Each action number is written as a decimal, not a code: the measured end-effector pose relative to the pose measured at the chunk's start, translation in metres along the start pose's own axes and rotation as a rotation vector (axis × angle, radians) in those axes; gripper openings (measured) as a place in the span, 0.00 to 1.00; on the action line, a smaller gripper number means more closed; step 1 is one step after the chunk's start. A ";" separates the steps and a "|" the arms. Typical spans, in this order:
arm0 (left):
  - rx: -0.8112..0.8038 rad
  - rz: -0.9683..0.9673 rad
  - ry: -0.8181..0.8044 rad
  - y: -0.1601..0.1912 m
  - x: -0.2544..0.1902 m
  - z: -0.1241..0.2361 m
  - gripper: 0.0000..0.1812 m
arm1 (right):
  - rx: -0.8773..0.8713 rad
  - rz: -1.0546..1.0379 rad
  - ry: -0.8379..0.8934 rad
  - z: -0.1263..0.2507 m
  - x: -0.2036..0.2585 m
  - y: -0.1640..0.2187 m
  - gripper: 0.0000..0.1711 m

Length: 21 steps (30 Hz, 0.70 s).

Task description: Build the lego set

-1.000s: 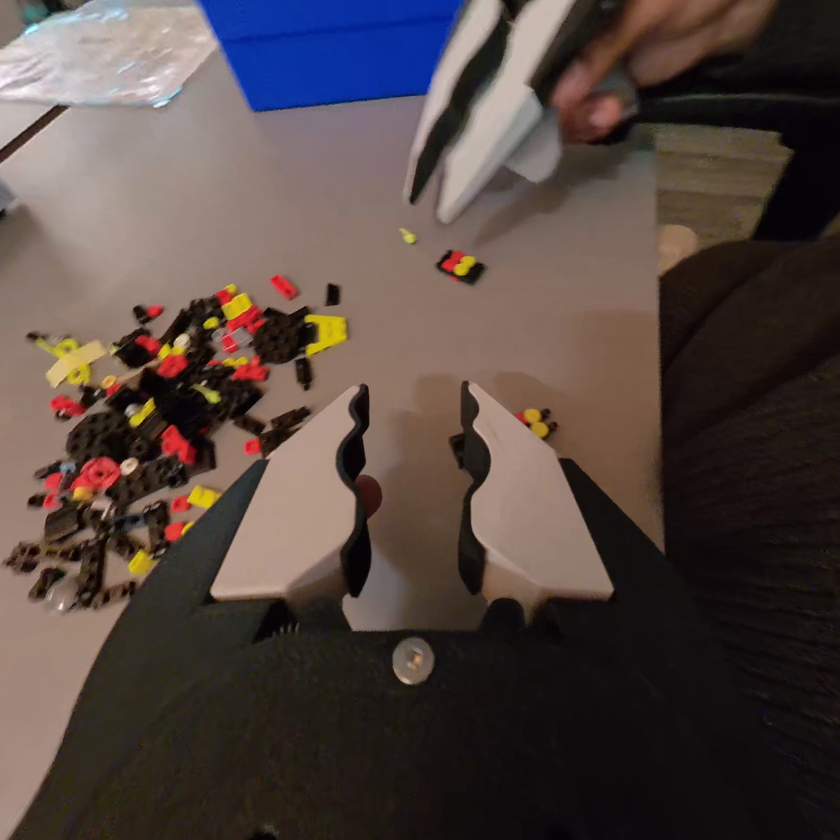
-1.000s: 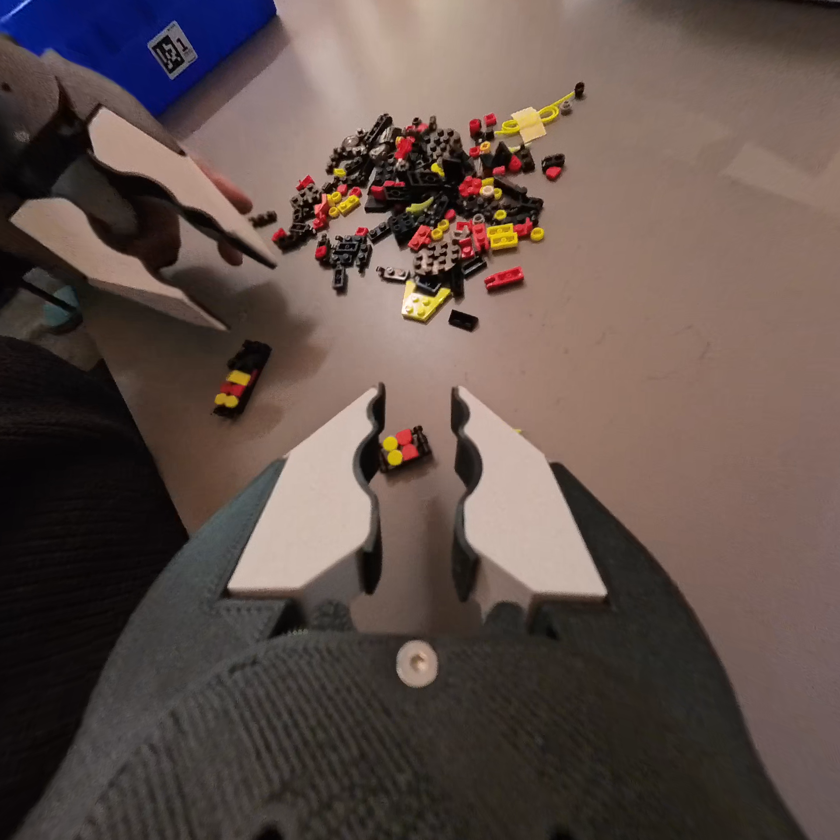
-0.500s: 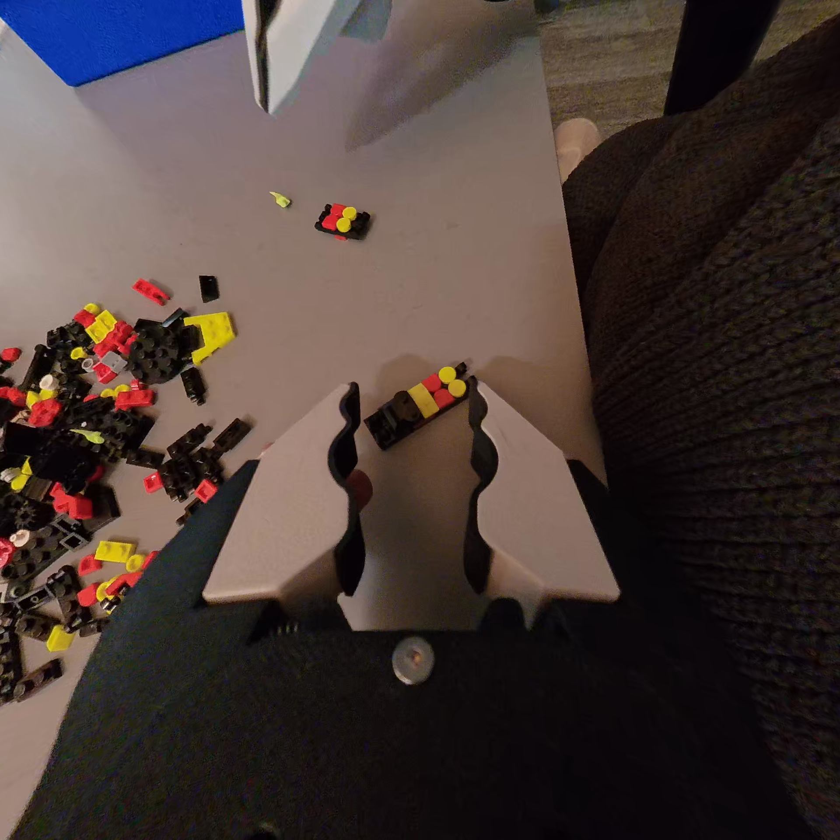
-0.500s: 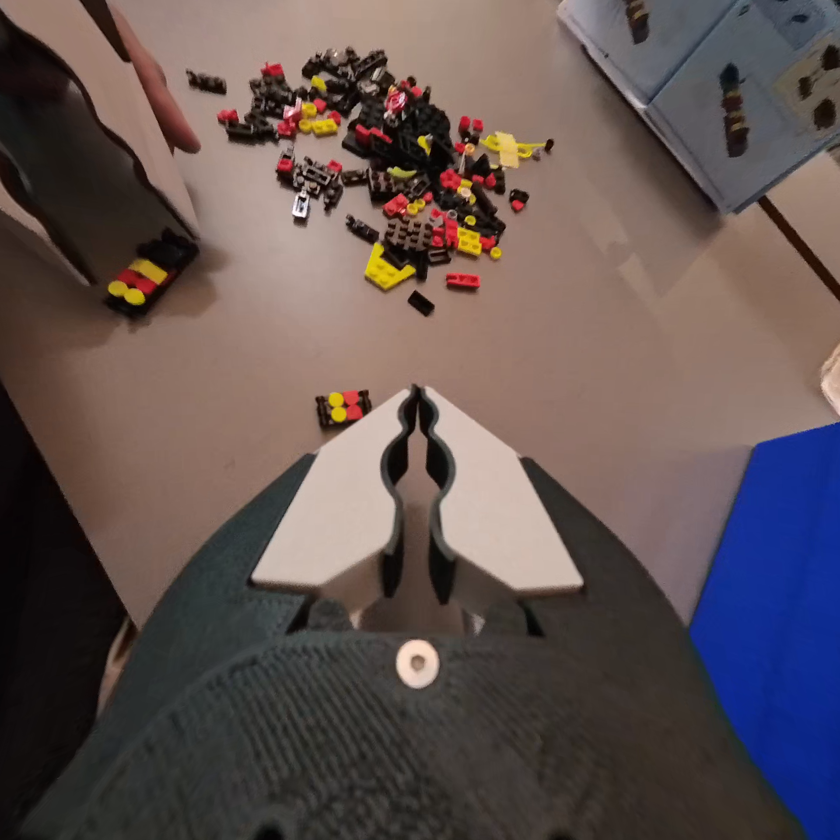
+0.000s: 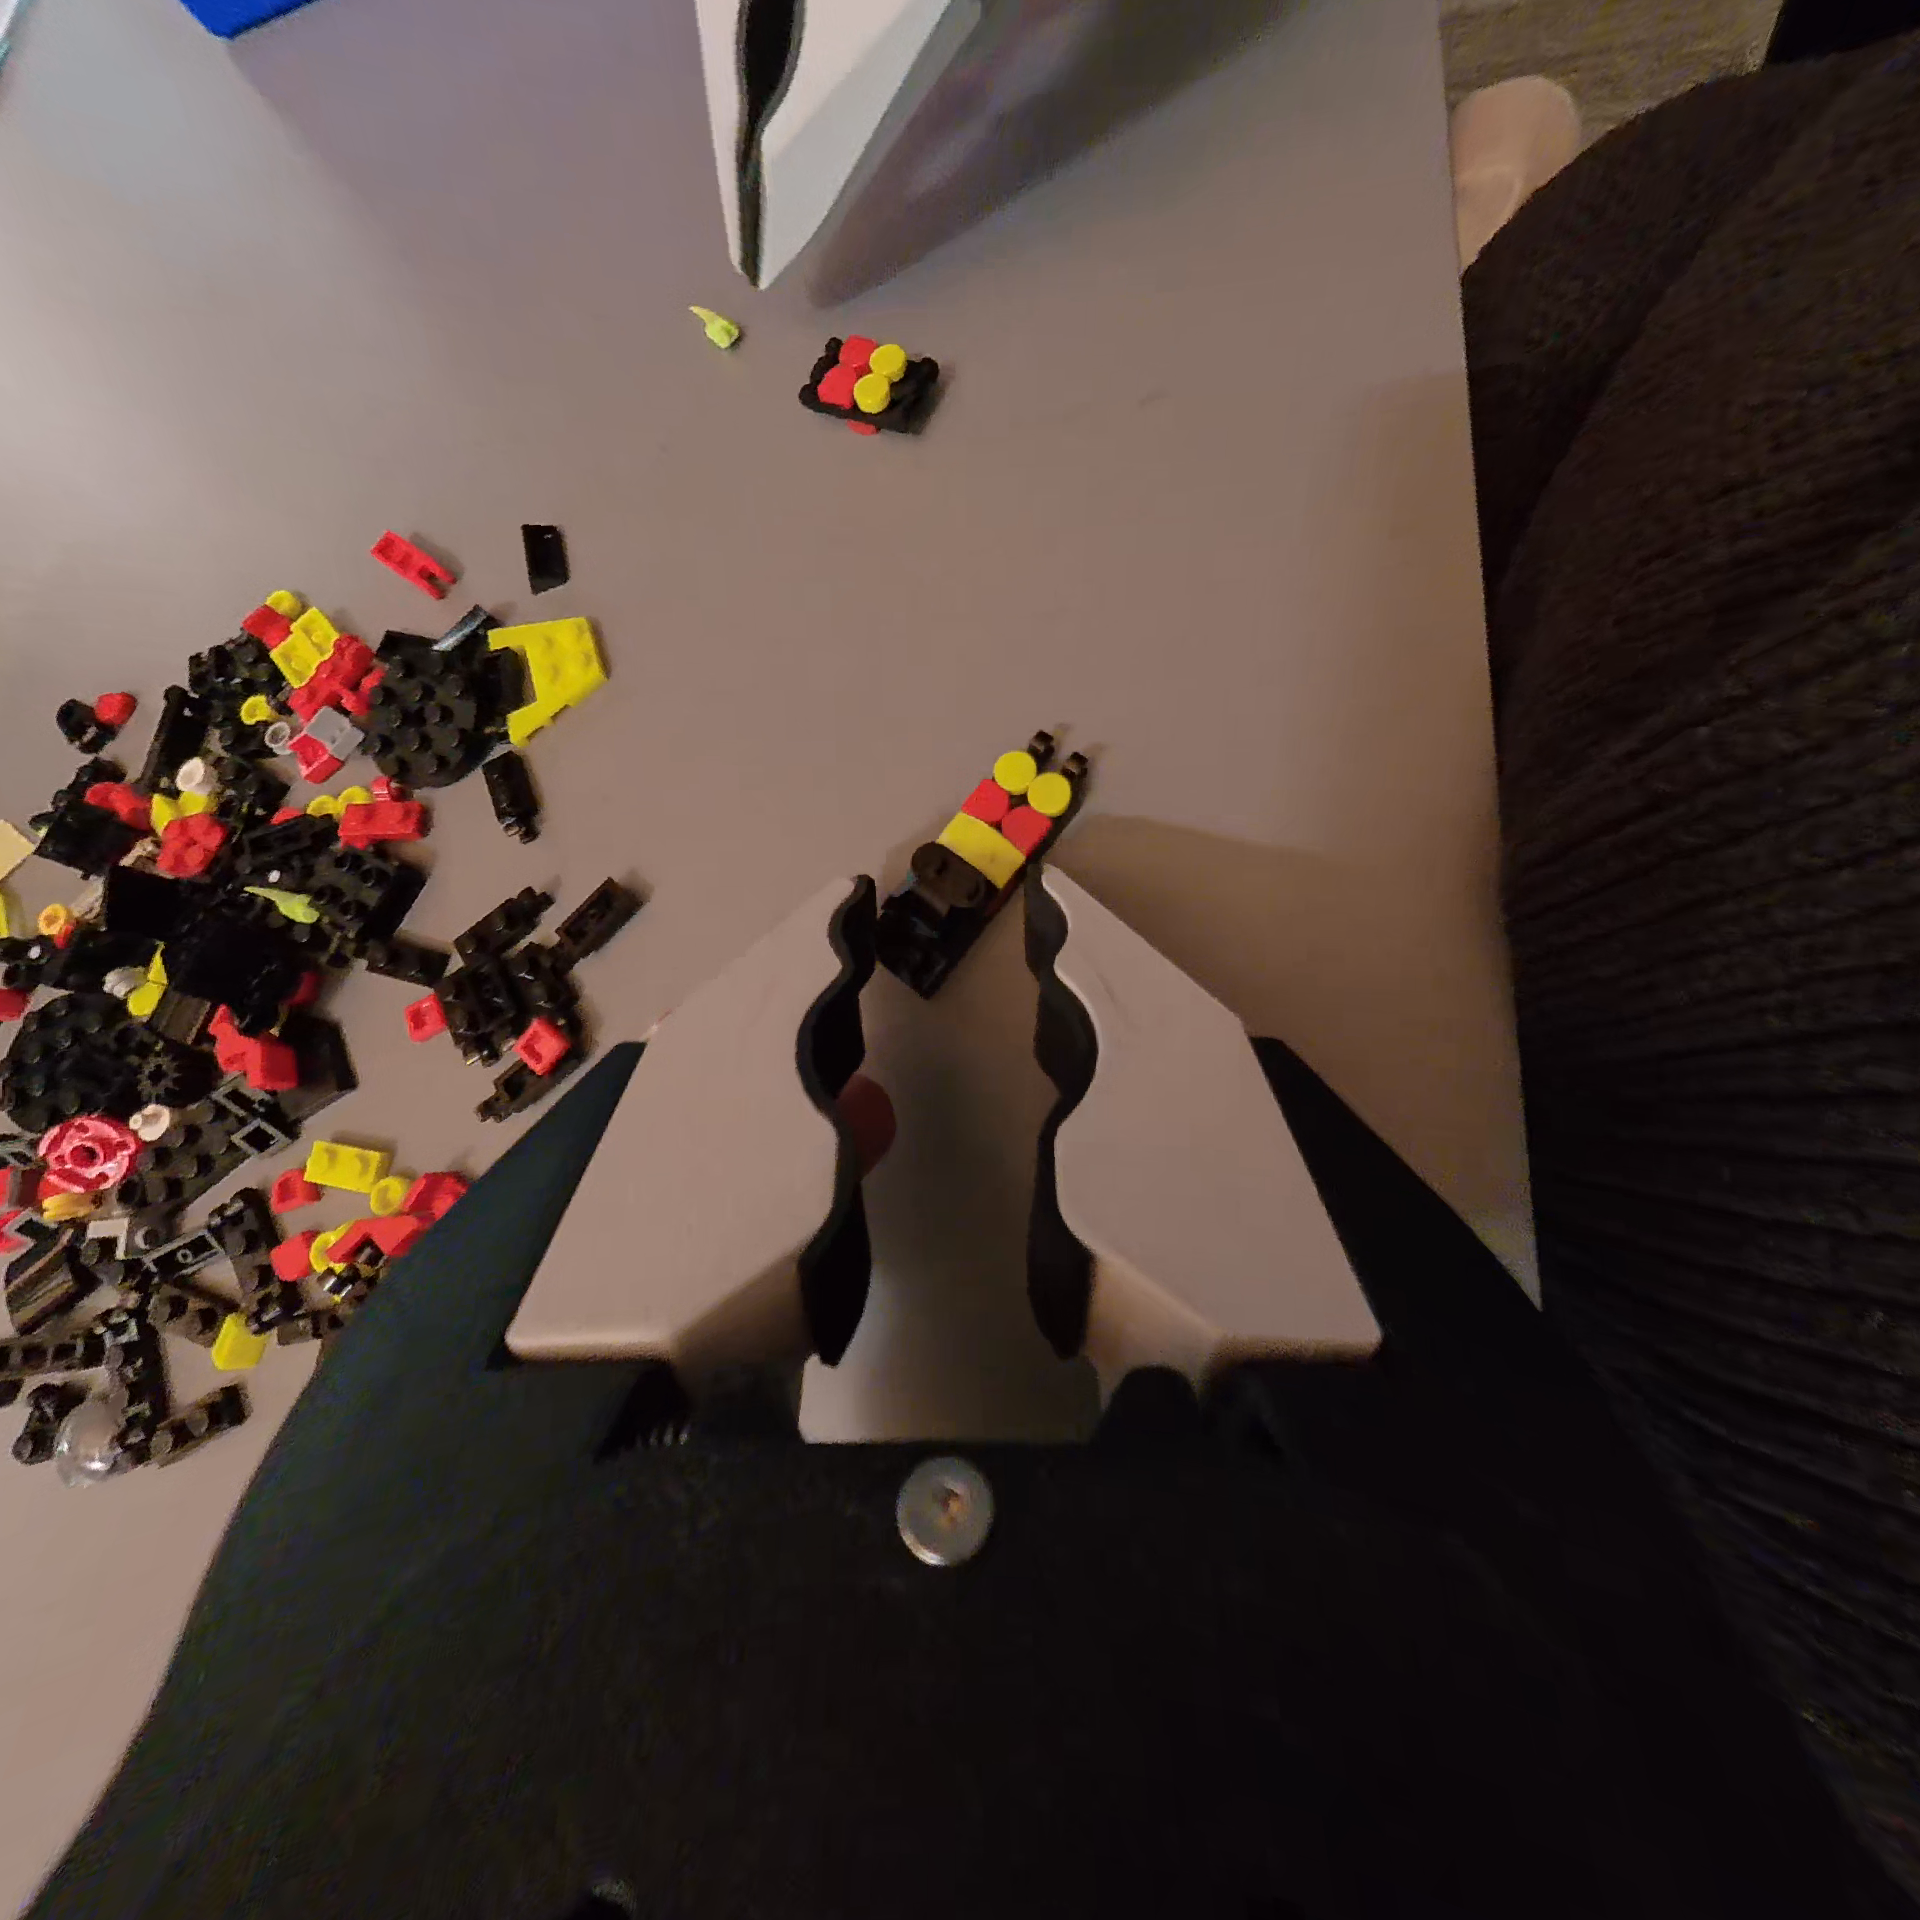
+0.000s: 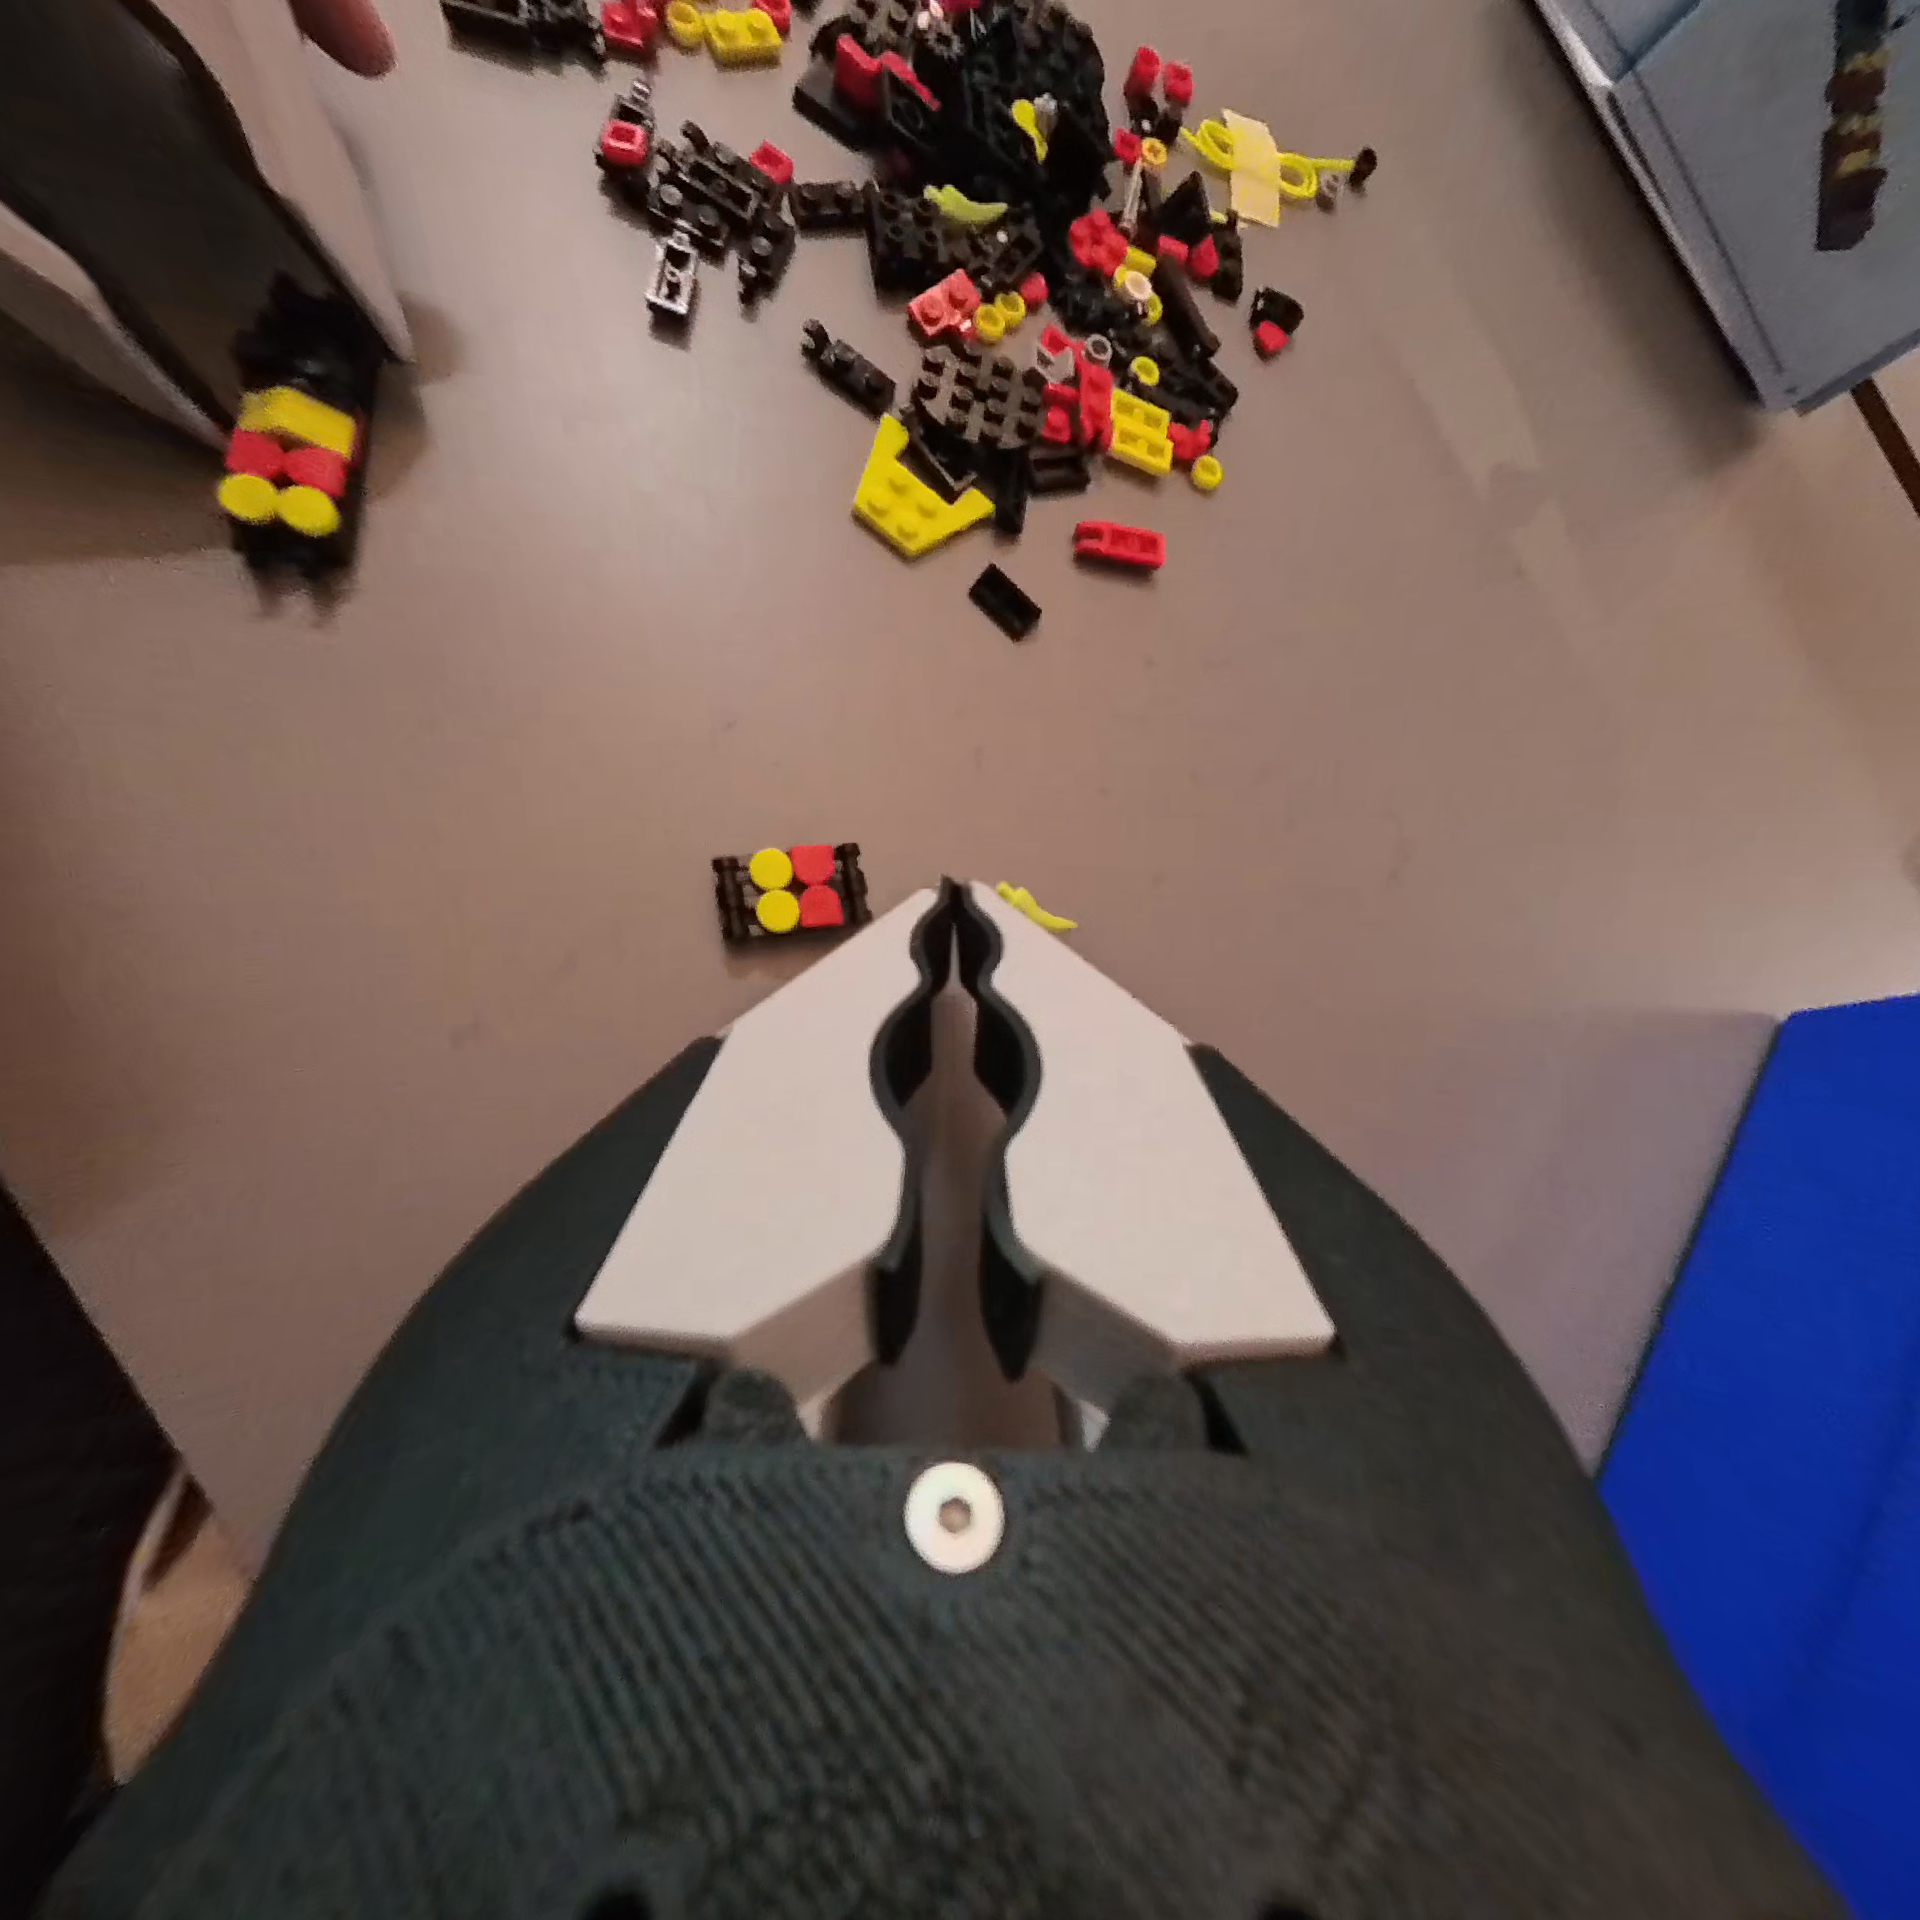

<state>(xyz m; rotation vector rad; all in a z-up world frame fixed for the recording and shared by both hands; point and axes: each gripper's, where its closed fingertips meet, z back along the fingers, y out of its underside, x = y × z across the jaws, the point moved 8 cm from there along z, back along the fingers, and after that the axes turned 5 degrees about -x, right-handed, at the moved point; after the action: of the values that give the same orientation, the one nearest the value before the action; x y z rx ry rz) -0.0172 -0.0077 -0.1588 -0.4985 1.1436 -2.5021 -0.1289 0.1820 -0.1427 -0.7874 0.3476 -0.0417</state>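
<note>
A long black assembly (image 5: 977, 862) with yellow and red studs lies on the grey table near its right edge. My left gripper (image 5: 951, 894) is open, and the assembly's black end sits between its fingertips. It also shows in the right wrist view (image 6: 291, 457) under the left gripper (image 6: 156, 208). A small square black assembly (image 6: 790, 894) with yellow and red round tiles lies just left of my right gripper (image 6: 951, 894), which is shut and empty. A tiny lime piece (image 6: 1034, 904) lies just right of its tips. The right gripper (image 5: 790, 135) hangs over the table's far part.
A pile of loose black, red and yellow bricks (image 5: 260, 935) covers the table's left side (image 6: 1039, 260). A blue bin (image 6: 1818, 1351) stands at the right, an instruction booklet (image 6: 1766, 156) beyond it. The table edge (image 5: 1475, 727) and a person's dark clothing (image 5: 1714, 935) are close by. My hands' fingertips stand some 15 cm from each other.
My left gripper has moved over the long assembly and its jaws have narrowed around it. My right gripper has shut and swung beside the small assembly.
</note>
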 end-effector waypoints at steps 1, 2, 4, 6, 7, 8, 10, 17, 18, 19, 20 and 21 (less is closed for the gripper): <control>0.002 0.000 -0.007 0.000 0.001 0.000 0.14 | -0.015 0.002 -0.007 0.001 0.001 -0.001 0.00; 0.004 0.004 -0.013 0.000 0.001 0.000 0.13 | -0.023 0.001 -0.009 0.001 0.001 -0.003 0.00; 0.008 0.016 -0.026 0.001 0.004 -0.001 0.13 | -0.029 -0.003 -0.001 0.002 0.000 -0.004 0.00; 0.011 0.025 -0.036 0.001 0.006 0.000 0.13 | -0.012 -0.001 -0.007 0.003 -0.001 -0.002 0.00; 0.012 0.030 -0.043 0.002 0.007 0.000 0.13 | 0.007 0.015 -0.027 0.004 -0.001 0.000 0.00; 0.013 0.031 -0.049 0.002 0.007 0.000 0.13 | 0.014 0.033 -0.042 0.006 -0.001 0.002 0.00; 0.013 0.025 -0.058 0.002 0.008 -0.001 0.13 | -0.014 0.033 -0.032 0.008 -0.003 0.001 0.00; 0.015 0.031 -0.077 0.002 0.010 -0.001 0.13 | -0.014 -0.116 -0.111 0.011 -0.007 0.003 0.00; 0.016 0.033 -0.084 0.002 0.011 -0.001 0.13 | -0.001 -0.127 -0.113 0.010 -0.007 0.004 0.00; 0.017 0.035 -0.089 0.003 0.012 -0.001 0.13 | 0.008 -0.134 -0.113 0.010 -0.008 0.005 0.00; 0.018 0.039 -0.093 0.003 0.013 -0.001 0.13 | 0.015 -0.136 -0.114 0.009 -0.008 0.006 0.00; 0.019 0.043 -0.097 0.003 0.013 -0.001 0.13 | 0.020 -0.135 -0.111 0.008 -0.008 0.006 0.00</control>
<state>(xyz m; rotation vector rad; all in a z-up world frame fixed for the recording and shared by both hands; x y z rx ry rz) -0.0290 -0.0147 -0.1596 -0.5779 1.0817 -2.4216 -0.1339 0.1933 -0.1393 -0.7886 0.1880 -0.1276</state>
